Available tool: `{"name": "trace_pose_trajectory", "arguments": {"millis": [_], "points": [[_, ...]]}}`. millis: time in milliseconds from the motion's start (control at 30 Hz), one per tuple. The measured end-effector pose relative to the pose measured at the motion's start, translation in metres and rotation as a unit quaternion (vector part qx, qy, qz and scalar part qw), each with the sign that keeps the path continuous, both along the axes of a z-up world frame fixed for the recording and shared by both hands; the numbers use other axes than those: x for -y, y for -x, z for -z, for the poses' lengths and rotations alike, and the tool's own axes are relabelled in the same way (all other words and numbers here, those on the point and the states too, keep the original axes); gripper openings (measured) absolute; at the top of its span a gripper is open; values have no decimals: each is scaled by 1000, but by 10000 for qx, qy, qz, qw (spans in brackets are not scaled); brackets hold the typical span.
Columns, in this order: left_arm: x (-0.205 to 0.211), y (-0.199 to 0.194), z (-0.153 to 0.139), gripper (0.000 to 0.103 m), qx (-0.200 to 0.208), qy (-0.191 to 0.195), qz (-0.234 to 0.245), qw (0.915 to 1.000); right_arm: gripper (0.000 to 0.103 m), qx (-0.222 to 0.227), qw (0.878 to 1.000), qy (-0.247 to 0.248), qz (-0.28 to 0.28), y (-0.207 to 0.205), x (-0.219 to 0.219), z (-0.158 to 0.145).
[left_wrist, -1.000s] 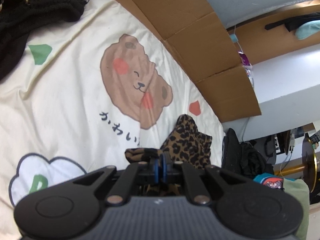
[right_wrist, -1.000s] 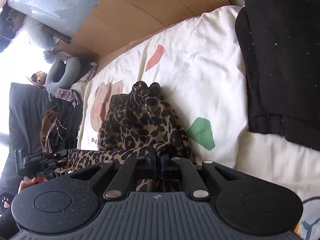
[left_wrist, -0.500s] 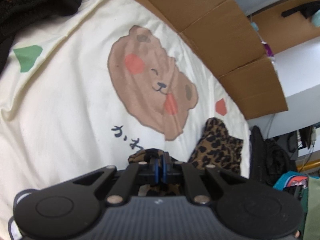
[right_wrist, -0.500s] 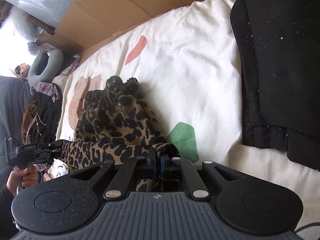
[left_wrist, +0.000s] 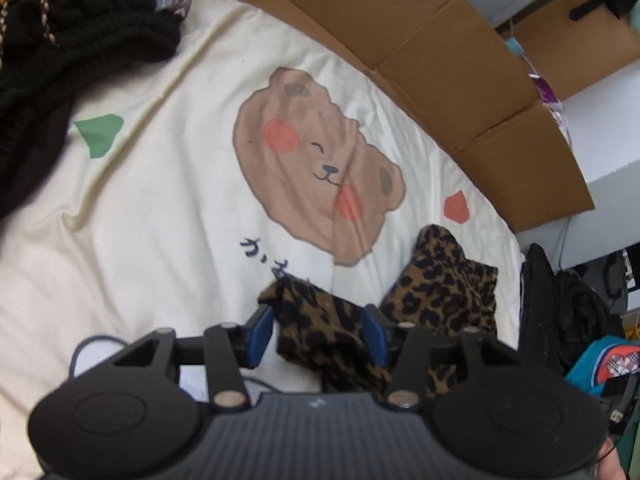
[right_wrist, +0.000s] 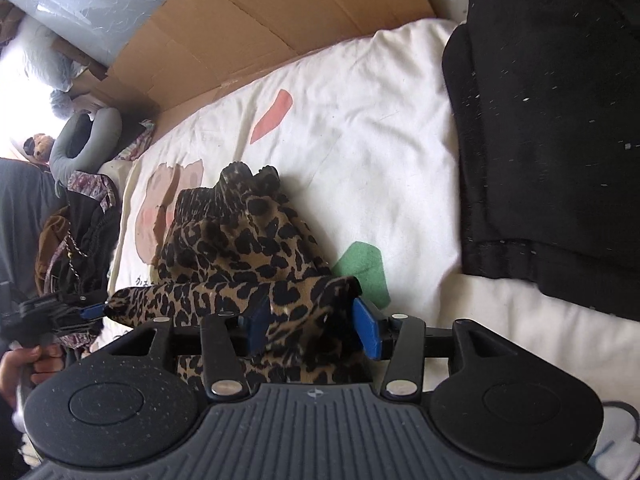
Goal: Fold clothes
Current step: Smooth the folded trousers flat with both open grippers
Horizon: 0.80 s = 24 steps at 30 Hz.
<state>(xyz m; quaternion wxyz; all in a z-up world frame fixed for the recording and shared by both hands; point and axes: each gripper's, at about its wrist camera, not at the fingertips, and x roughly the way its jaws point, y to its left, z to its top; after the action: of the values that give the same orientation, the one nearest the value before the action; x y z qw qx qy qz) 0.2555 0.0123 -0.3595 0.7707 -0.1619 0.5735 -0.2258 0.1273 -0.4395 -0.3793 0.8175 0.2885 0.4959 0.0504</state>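
Note:
A leopard-print garment [left_wrist: 448,280] lies bunched on the cream bear-print bed cover [left_wrist: 168,208]. One folded edge of it runs between the blue pads [left_wrist: 260,332] of my left gripper [left_wrist: 318,332]. Those jaws are opening, and the pads stand apart from the cloth. In the right wrist view the same garment [right_wrist: 240,240] stretches as a band from my right gripper [right_wrist: 312,326] to the left gripper [right_wrist: 90,309], which a hand [right_wrist: 20,364] holds. The right jaws are opening too, with cloth loose between the blue pads [right_wrist: 366,332].
A folded black garment [right_wrist: 552,140] lies on the bed to the right. Black knit clothes [left_wrist: 60,20] are heaped at the far left. Flattened cardboard [left_wrist: 440,60] lines the far edge of the bed. A grey neck pillow [right_wrist: 84,136] and more clothes lie beyond.
Both grippers were shut on the leopard cloth and now have their jaws apart. The cloth edge lies slack between the pads. Both views shifted slightly.

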Motion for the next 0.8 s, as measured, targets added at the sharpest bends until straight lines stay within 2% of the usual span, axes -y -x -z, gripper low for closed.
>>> {"name": "trace_pose_trajectory", "arguments": {"millis": [67, 100, 267, 400, 800], "points": [[3, 8, -8, 61, 64, -85, 57, 9999, 59, 33, 9999, 107, -10, 5, -2, -4], [8, 12, -9, 62, 62, -113, 118, 9998, 62, 53, 9999, 145, -27, 7, -4, -6], [27, 31, -9, 65, -31, -211, 307, 9993, 64, 99, 9994, 292, -143, 13, -14, -13], [42, 41, -4, 65, -186, -468, 366, 9981, 72, 68, 9987, 445, -247, 13, -24, -15], [74, 52, 18, 65, -101, -938, 834, 9920, 76, -87, 9906, 1109, -800, 10, -60, -5]]}}
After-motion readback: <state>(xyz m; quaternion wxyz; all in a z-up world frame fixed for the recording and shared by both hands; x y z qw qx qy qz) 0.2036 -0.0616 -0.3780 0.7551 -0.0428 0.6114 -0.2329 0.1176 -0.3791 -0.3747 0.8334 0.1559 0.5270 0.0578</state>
